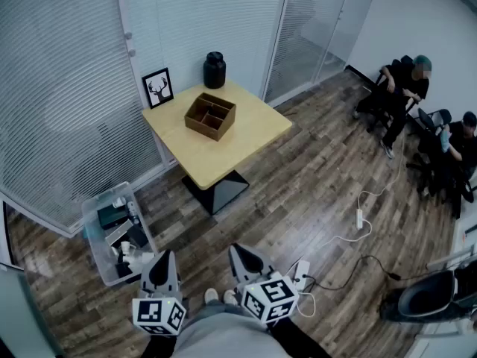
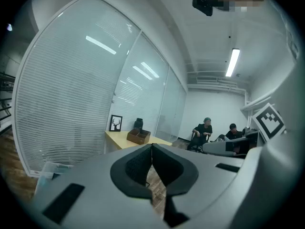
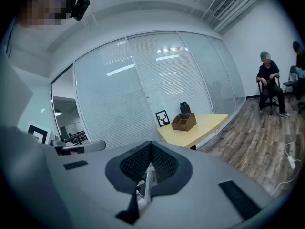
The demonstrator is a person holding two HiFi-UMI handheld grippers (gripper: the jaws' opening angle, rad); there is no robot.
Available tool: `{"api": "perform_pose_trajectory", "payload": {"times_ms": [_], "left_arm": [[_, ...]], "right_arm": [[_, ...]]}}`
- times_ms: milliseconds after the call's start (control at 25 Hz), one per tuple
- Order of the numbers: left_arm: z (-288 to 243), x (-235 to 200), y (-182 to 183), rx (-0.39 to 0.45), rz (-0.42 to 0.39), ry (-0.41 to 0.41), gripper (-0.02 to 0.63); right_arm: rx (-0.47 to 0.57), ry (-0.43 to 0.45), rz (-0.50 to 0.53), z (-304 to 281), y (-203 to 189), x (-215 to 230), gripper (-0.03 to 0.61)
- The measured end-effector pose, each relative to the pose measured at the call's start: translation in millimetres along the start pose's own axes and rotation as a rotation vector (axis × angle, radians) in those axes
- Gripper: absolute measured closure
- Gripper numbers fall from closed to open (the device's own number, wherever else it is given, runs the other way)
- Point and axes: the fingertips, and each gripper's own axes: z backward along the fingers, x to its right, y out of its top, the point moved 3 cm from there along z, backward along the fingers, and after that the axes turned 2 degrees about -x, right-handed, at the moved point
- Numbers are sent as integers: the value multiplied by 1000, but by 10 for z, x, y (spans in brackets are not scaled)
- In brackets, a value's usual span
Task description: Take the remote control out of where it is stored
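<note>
No remote control shows in any view. A brown wooden compartment box sits on the yellow table several steps ahead, and it shows small in the left gripper view and the right gripper view. What lies inside the box is hidden. My left gripper and right gripper hang low near my body, far from the table. Both are shut with nothing between the jaws, tips meeting in the left gripper view and the right gripper view.
A black jar and a framed deer picture stand at the table's back edge. A clear plastic bin with several items sits on the floor at left. Cables and a power strip lie at right. Two people sit at the far right.
</note>
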Motion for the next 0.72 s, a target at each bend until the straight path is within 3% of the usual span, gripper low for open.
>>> {"api": "perform_pose_trajectory", "payload": {"times_ms": [720], "left_arm": [[-22, -4, -13, -14, 7, -17, 606]], "right_arm": [[11, 13, -24, -38, 3, -9, 575]]}}
